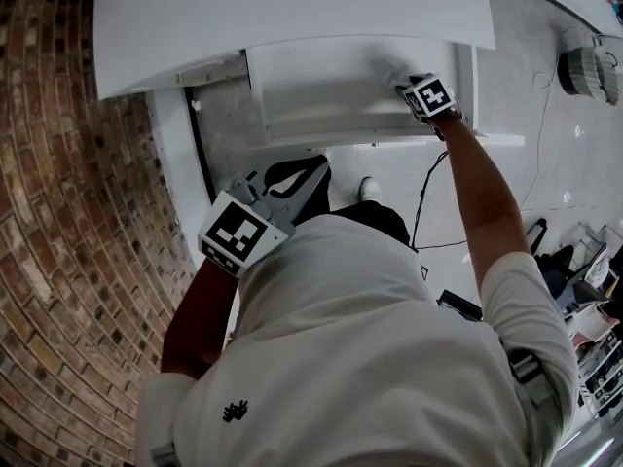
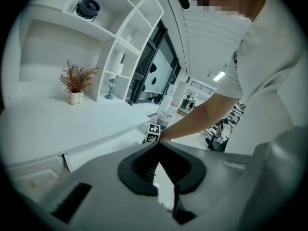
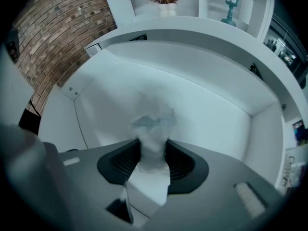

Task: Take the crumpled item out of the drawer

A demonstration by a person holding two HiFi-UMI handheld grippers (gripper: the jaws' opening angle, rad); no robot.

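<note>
The white drawer [image 1: 370,134] stands pulled out under the counter. My right gripper [image 1: 397,78] reaches down into it at arm's length. In the right gripper view a crumpled white paper [image 3: 153,124] sits between the jaws of my right gripper [image 3: 153,147], and both pads press on its sides. The paper's upper part bulges out past the fingertips, in front of the pale drawer wall [image 3: 211,109]. My left gripper [image 1: 313,170] hangs close to my body, below the drawer front. Its jaws meet at the tips in the left gripper view [image 2: 155,146], with nothing between them.
A brick wall [image 1: 58,183] runs along the left. The white counter [image 1: 292,8] overhangs the drawer. A black cable [image 1: 428,188] lies on the floor beside my foot. Bags and clutter [image 1: 584,270] sit at the far right. Shelves hold a dried plant [image 2: 76,83].
</note>
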